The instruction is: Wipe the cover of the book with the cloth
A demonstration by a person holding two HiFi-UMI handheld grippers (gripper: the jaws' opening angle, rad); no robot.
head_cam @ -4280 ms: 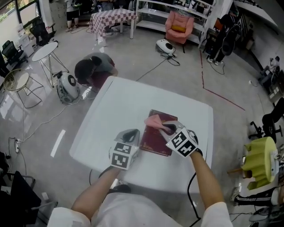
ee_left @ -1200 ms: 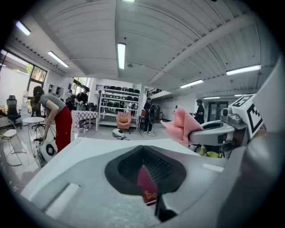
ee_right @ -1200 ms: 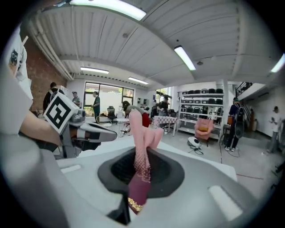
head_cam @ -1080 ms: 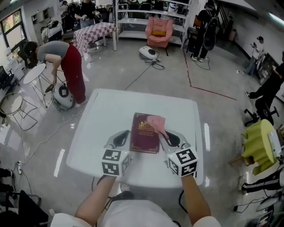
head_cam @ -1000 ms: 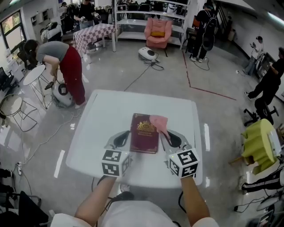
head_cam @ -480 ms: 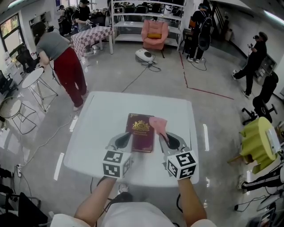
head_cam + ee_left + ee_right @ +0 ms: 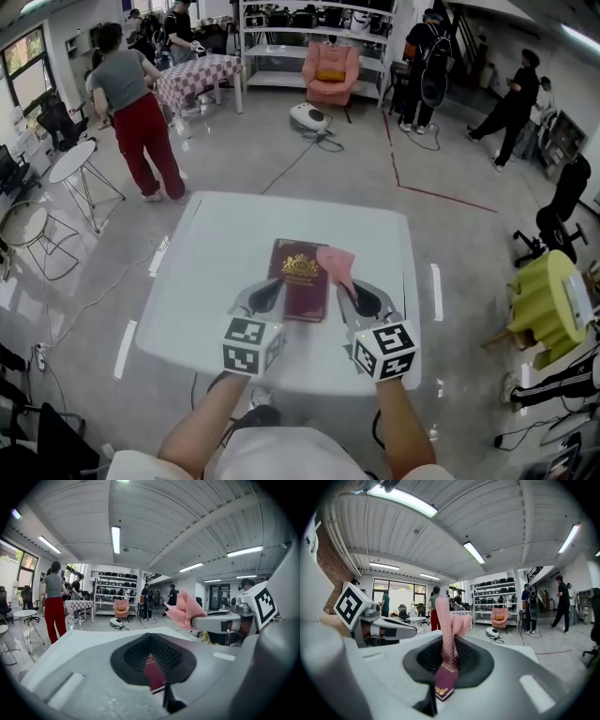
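A maroon book (image 7: 298,281) with a gold crest lies flat on the white table (image 7: 225,244). My right gripper (image 7: 343,286) is shut on a pink cloth (image 7: 336,263), which stands up from the jaws over the book's right edge. From the right gripper view the cloth (image 7: 451,630) rises between the pads, with the book (image 7: 444,686) below. My left gripper (image 7: 272,285) sits at the book's left edge, its jaws closed with nothing in them. The left gripper view shows the book (image 7: 153,672) beneath its tips and the cloth (image 7: 185,611) off to the right.
A person in red trousers (image 7: 141,122) stands beyond the table's far left corner. Round side tables (image 7: 89,159) are at the left and a yellow-green chair (image 7: 548,319) at the right. A robot vacuum (image 7: 309,117) and a cable lie on the floor behind.
Both grippers have barely moved over the last second, and the cloth stays at the book's right side. The person in red trousers has straightened up and stepped away from the table.
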